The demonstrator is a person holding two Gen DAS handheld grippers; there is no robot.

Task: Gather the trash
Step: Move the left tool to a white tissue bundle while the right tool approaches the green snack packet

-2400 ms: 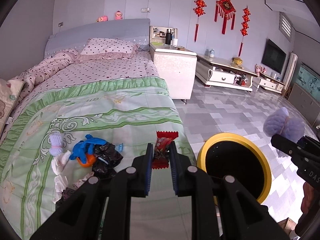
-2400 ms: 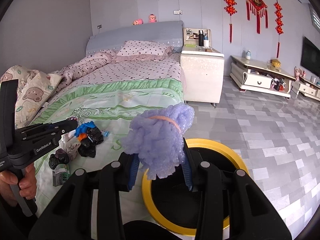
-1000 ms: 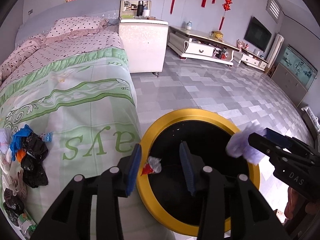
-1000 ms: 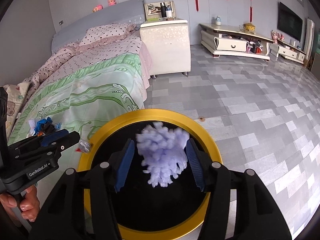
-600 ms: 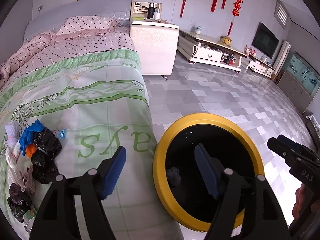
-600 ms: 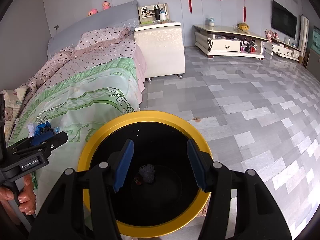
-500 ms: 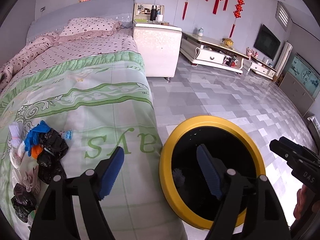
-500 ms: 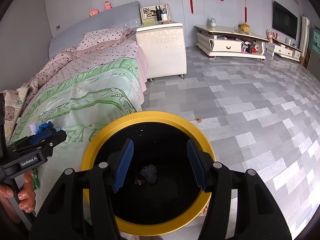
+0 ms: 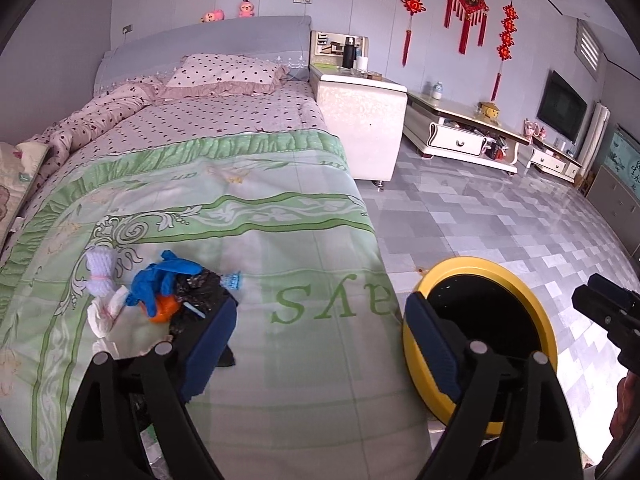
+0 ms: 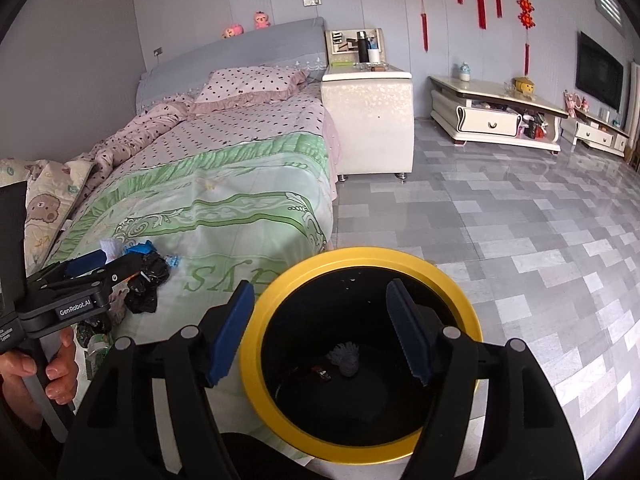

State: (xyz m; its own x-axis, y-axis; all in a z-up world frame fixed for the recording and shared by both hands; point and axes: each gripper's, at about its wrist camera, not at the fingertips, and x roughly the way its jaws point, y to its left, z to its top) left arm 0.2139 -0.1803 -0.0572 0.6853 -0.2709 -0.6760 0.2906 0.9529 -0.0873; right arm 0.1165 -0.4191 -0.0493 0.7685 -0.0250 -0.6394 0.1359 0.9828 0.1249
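Observation:
The black bin with a yellow rim (image 10: pixel 360 254) stands on the floor at the bed's foot. In it lie a purple fluffy ball (image 10: pixel 346 358) and a red wrapper (image 10: pixel 322 372). My right gripper (image 10: pixel 320 332) hovers over the bin, its jaws opening with nothing between them. My left gripper (image 9: pixel 320 340) hangs over the green quilt between the bin (image 9: pixel 480 264) and the trash pile, its jaws also opening and empty. The pile holds a blue glove (image 9: pixel 160 280), a black bag (image 9: pixel 200 292), a pale yarn bundle (image 9: pixel 100 272) and crumpled tissue (image 9: pixel 104 312).
A white nightstand (image 9: pixel 360 120) stands beside the bed. A low TV cabinet (image 10: pixel 496 120) runs along the far wall. Grey tiled floor (image 10: pixel 520 220) spreads to the right. A hand (image 10: pixel 56 368) grips the left gripper's handle at the bed's edge.
Both grippers let go: the red wrapper and the purple ball dropped into the bin. Both jaws widened. The left gripper swung left over the bed, and both rose a little.

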